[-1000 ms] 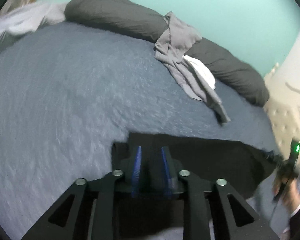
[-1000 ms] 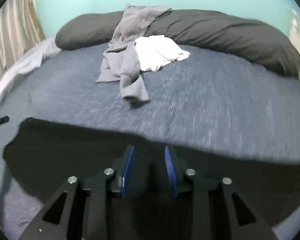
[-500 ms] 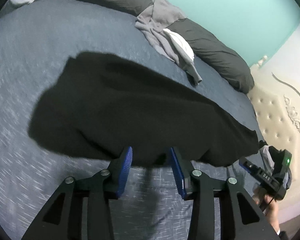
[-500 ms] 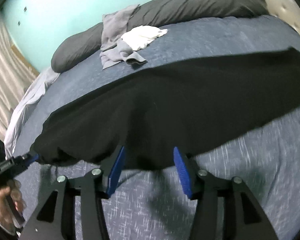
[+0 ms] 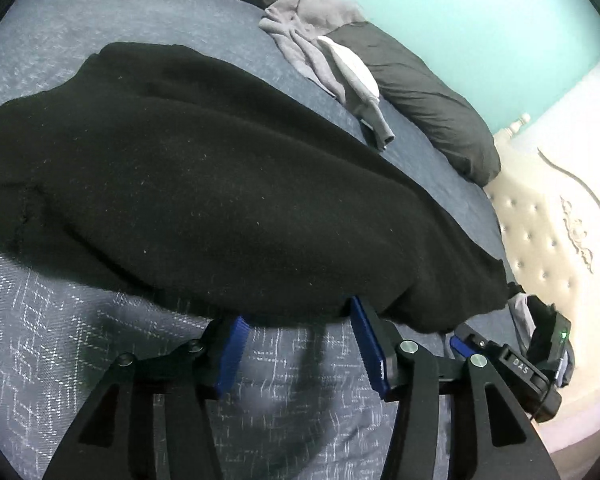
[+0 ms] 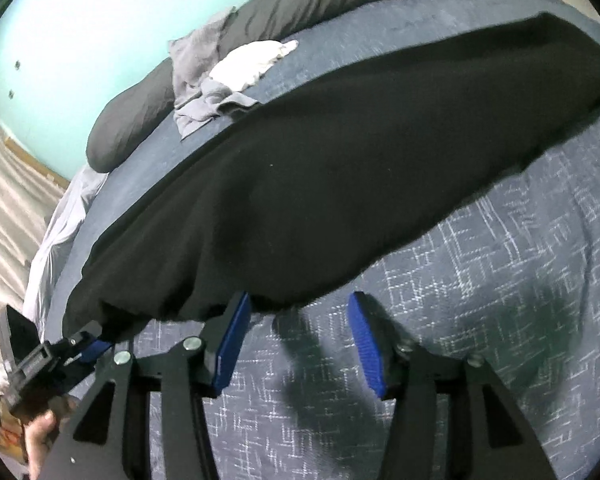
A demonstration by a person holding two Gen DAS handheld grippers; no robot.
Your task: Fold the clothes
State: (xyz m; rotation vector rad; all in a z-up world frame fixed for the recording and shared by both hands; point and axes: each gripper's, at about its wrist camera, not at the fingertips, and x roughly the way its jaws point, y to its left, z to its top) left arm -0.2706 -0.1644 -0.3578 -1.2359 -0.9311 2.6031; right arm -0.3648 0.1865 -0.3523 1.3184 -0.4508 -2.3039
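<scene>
Left wrist view: the black knit garment lies spread along the blue patterned bed, a fold line not discernible. The left claw and right claw gape empty at its near edge. A crumpled grey garment and white cloth wait unfolded. "DAS" marks the other tool.

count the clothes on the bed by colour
black garment, spread flat on the bed: 1
grey garment, crumpled by the pillow: 1
white garment, beside the grey one: 1
total: 3
</scene>
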